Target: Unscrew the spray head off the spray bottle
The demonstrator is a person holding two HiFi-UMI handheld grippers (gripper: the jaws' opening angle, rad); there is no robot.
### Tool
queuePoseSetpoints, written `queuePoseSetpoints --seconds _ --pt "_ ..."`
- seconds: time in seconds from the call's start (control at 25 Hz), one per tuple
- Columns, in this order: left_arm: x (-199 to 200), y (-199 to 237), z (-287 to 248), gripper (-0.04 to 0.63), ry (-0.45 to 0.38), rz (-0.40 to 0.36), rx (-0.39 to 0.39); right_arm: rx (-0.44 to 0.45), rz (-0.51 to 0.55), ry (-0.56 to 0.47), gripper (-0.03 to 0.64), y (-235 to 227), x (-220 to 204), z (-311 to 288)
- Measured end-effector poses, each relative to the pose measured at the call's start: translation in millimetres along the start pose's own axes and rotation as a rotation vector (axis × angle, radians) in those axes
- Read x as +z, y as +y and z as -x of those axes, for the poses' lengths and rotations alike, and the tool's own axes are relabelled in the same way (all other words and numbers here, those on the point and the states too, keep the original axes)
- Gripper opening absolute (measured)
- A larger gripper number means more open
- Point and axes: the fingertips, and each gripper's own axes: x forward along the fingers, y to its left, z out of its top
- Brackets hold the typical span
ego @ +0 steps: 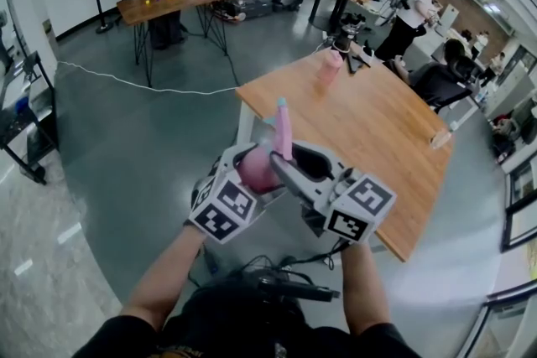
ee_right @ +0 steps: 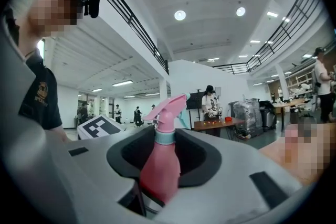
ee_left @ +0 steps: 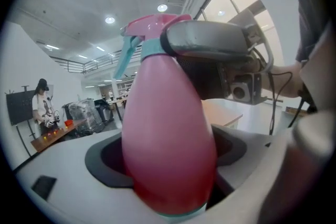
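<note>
Grey left tongs clench the body of the pink spray bottle, held in the air before the wooden surface; its spray head points up, and the right tongs stand loose around the teal collar, with gaps at both sides

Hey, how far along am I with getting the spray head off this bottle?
Done: spray bottle lifted, clamped in the left gripper. In hand: right gripper encircles the teal collar; firm grip unclear. To do: spray head still sits on it, so unscrewing remains.

L gripper, R gripper round bottle.
</note>
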Motion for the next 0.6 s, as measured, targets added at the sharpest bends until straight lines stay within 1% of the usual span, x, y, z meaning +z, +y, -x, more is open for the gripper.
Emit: queuePoseSetpoints --seconds 0.08,0.2,0.36,0.48,0.56,0.6 --pt "2 -7 6 0.428 -0.013 -0.011 -0.071 0.067 0.013 -0.003 0.129 6 1 3" --pt "4 -22 12 0.428 -0.032 -0.035 -0.2 0.165 0.035 0.011 0.129 14 0 9" --pt "8 -44 20 0.428 -0.069 -0.04 -0.353 0.28 0.048 0.013 0.129 24 -1 20" --pt "11 -58 28 0.428 -0.092 -0.064 -0.432 0.357 0.057 0.004 0.129 34 0 27" --pt "11 -61 32 0.428 -0.1 -0.084 -0.46 0.389 0.063 0.005 0.13 39 0 28" --pt "10 -59 33 0.428 -0.102 -0.087 -0.461 0.392 0.065 0.005 0.132 39 -1 27"
